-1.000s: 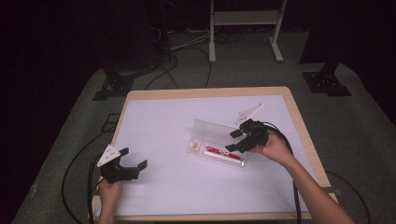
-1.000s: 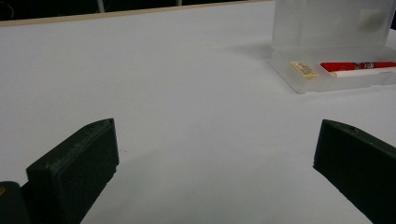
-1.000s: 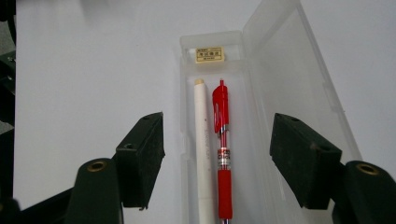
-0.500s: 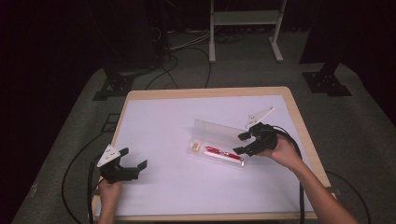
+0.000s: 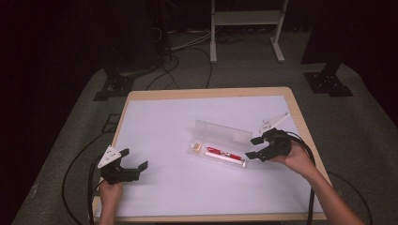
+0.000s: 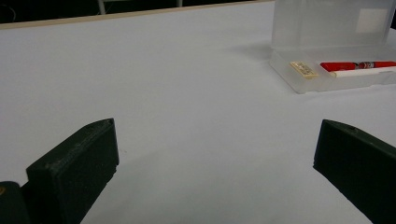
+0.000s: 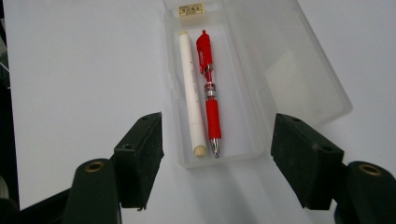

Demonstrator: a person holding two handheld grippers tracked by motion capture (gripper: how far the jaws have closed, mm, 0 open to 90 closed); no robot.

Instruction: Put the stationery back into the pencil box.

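A clear plastic pencil case lies open on the white table, its lid standing up at the far side. Inside lie a red pen, a white stick and a small tan eraser. My right gripper stands open just off the case's right end, its jaws straddling that end without touching it. My left gripper is open near the front left of the table, with nothing between its jaws.
The white mat covers a wood-edged table. Cables trail from both grippers over the table's edges. Stands and dark floor lie beyond the far edge.
My right gripper has drawn back to the right, from over the case's right part to just beyond its end. The left gripper has kept still.
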